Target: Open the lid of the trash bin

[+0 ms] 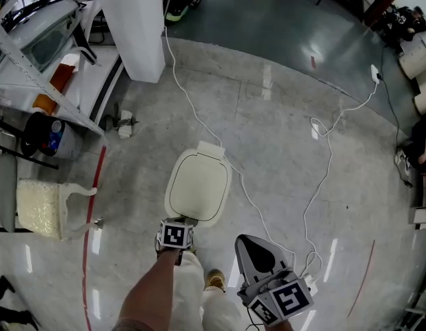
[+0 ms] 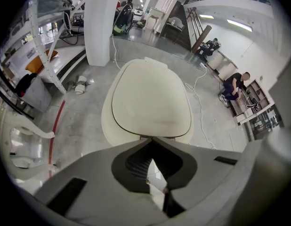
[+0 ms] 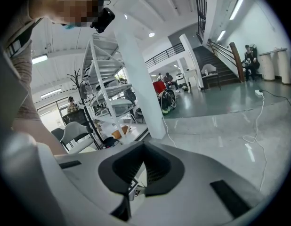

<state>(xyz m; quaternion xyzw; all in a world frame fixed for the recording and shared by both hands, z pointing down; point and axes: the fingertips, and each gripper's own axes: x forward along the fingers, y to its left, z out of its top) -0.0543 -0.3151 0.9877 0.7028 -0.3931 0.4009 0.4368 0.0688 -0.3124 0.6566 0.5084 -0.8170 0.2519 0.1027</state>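
1. The bin (image 1: 173, 205) stands on the floor (image 1: 282, 129), just in front of the person's feet. Its cream lid (image 1: 198, 187) is down and lies flat.
2. The lid looks like smooth, stiff plastic, so I judge it light but slippery. The tab at its far end is probably the hinge. The best place to hold or lift is then the near front edge.
3. The left tool (image 2: 152, 139) hovers at this near edge. Its jaws are together and hold nothing.
4. The right tool (image 3: 143, 144) is held off to the right, away from the bin. Its jaws are also together and hold nothing.
5. A white cable (image 1: 249, 200) runs on the floor just beside the bin's right side and could catch a foot.
6. A pillar (image 1: 137, 26), a chair (image 1: 41, 209) and a rack (image 1: 34, 74) stand well apart. Nothing is above the lid.
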